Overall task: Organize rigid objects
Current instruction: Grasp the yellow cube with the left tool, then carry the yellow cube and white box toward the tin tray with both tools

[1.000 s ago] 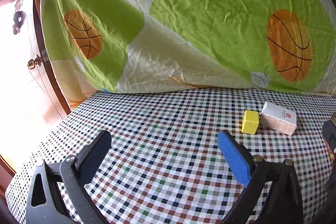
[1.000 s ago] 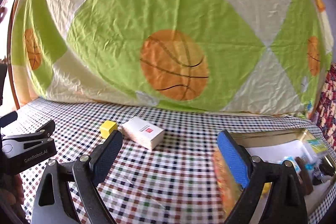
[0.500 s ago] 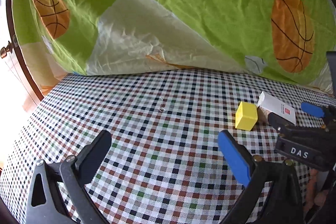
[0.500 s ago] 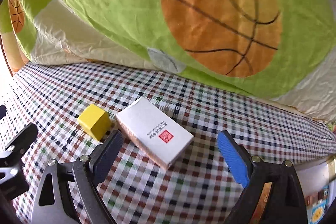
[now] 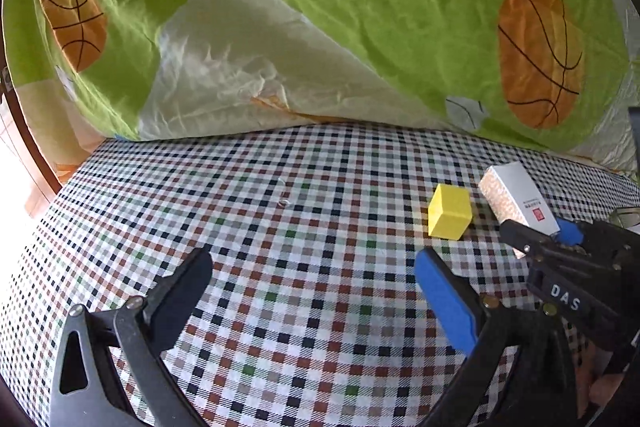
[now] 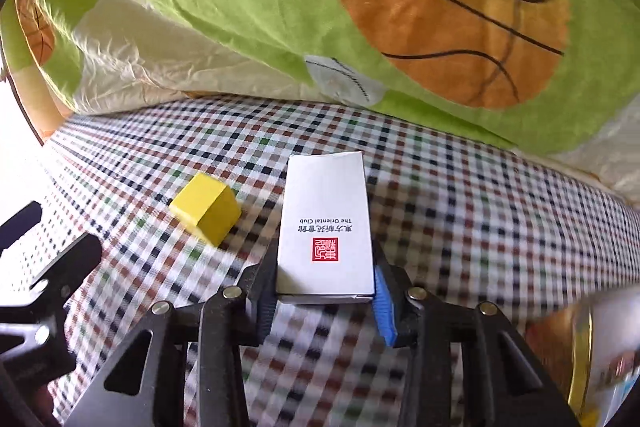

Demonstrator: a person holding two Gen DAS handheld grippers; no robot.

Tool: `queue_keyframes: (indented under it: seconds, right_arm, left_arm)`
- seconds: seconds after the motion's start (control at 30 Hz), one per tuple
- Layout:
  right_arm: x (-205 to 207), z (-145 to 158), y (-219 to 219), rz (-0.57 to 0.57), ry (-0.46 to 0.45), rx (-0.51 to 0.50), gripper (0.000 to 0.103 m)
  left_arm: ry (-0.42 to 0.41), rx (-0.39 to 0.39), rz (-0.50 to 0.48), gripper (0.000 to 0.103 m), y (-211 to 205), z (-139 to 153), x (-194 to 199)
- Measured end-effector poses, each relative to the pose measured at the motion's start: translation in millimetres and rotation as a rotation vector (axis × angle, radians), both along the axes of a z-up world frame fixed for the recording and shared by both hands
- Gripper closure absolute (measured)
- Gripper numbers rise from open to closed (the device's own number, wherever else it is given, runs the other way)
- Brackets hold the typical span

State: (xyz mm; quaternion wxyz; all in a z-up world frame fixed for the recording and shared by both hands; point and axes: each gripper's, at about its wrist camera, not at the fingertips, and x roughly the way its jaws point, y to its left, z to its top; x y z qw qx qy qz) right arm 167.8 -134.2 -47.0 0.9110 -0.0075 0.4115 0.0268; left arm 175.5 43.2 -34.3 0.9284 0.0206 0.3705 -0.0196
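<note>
Jaws on your right hand-held gripper (image 6: 325, 293) are closing around the near end of the white box (image 6: 326, 223), black pad on one long side and blue pad on the other. That box lies on the checked counter (image 5: 280, 227) just beside the yellow cube (image 5: 449, 211). Your left hand-held gripper (image 5: 314, 301) hangs spread wide over bare cloth, holding nothing.

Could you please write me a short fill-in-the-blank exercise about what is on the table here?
1. The right gripper is closing, with the white ____ between its fingers.
2. The cube beside it is coloured ____.
3. The left gripper has ____ between its fingers.
4. The sheet behind the table is printed with ____.

Missing words: box; yellow; nothing; basketballs
</note>
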Motion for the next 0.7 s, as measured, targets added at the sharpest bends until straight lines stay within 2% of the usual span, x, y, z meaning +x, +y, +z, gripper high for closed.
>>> queue_keyframes:
  seconds: [0.2, 0.33, 0.4, 0.5, 0.53, 0.63, 0.7]
  right_arm:
    - [-74, 29, -15, -0.121, -0.174, 0.034, 0.060]
    - [-101, 37, -29, -0.165, -0.220, 0.044, 0.060]
    - [-102, 35, -34, -0.165, -0.211, 0.047, 0.060]
    - [-90, 29, -36, -0.171, -0.183, 0.081, 0.060]
    - [-86, 28, -36, -0.173, -0.176, 0.082, 0.060]
    - [-80, 25, -37, -0.169, -0.165, 0.069, 0.060]
    - [-81, 26, -36, -0.164, -0.165, 0.062, 0.060]
  left_arm:
    - [-0.011, -0.021, -0.117, 0.004, -33, 4, 6]
    - [0.005, -0.031, -0.171, 0.007, -65, 4, 26]
    - [0.031, -0.010, -0.163, 0.014, -78, -2, 41]
    - [0.114, 0.018, -0.149, 0.033, -88, -18, 62]
    - [0.150, 0.017, -0.146, 0.045, -88, -24, 67]
    - [0.156, -0.029, -0.139, 0.062, -80, -21, 69]
    - [0.151, -0.041, -0.140, 0.080, -78, -18, 69]
